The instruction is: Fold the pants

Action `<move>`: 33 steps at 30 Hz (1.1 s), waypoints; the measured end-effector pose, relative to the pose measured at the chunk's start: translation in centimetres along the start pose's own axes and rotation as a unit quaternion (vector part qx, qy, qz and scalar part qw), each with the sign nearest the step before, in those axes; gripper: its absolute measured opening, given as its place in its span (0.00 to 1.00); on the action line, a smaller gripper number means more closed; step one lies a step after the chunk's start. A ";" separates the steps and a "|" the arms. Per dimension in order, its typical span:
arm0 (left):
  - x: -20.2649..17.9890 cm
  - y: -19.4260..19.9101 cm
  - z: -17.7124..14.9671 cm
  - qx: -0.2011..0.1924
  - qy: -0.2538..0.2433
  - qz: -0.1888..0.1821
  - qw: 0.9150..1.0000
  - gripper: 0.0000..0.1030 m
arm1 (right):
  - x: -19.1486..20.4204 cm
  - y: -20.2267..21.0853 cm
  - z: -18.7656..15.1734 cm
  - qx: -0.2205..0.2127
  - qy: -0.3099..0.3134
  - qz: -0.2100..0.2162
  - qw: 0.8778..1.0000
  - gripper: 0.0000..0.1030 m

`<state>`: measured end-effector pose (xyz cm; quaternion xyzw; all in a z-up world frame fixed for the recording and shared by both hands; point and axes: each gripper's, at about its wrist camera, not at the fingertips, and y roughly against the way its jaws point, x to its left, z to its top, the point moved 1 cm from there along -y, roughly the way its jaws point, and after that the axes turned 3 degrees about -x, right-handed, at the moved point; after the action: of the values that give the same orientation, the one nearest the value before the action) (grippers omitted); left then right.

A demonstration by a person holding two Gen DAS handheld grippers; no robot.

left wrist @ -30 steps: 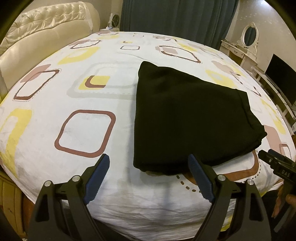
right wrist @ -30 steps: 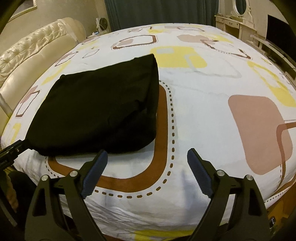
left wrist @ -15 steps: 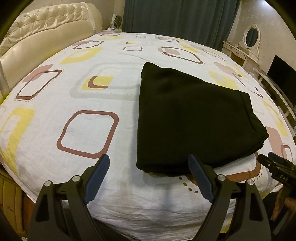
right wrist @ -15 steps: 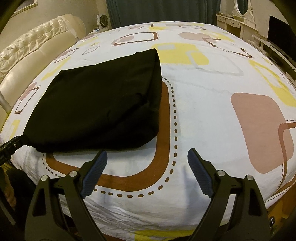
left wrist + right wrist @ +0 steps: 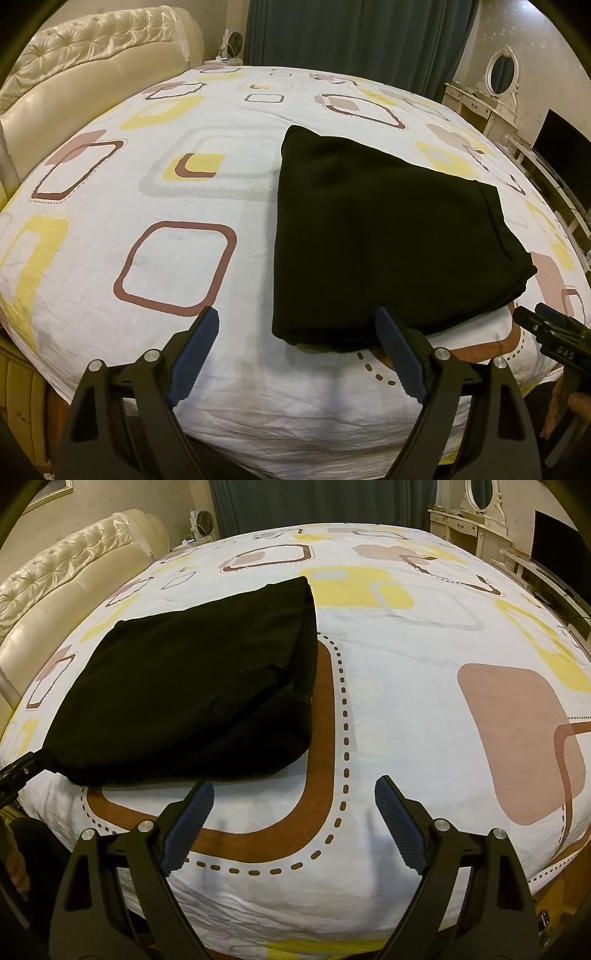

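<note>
Each claw, left [image 5: 297, 325] and right [image 5: 294, 792], has black angular plastic arms, ribbed blue pads [image 5: 194, 356] and silver screws [image 5: 439, 353]; white letters mark one.

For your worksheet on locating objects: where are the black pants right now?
The folded black pants lie on the patterned bedsheet near its front edge, centre-right in the left wrist view, centre-left in the right.

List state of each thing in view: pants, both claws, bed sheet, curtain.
Black pants: folded into a compact stack, lying flat on the bed, untouched.
Left claw: open, empty, held over the near edge of the bed.
Right claw: open, empty, beside the pants, not touching.
Bed sheet: spread out, lightly creased at the near edge.
Curtain: drawn shut.
</note>
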<state>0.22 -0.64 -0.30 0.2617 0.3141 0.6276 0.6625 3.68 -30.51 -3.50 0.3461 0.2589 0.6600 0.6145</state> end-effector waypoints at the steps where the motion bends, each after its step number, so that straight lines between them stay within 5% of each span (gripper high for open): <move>1: 0.0 0.0 0.0 0.000 0.000 0.000 1.000 0.83 | -0.1 0.0 0.0 0.000 0.000 0.000 1.000 0.86; 33: 0.0 -0.3 -0.2 0.002 -0.001 0.003 1.000 0.83 | -0.3 -0.5 -0.1 0.003 -0.014 0.002 1.000 0.86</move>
<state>0.23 -0.71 -0.64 0.2645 0.3139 0.6285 0.6607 3.95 -30.72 -4.02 0.3580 0.2516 0.6556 0.6155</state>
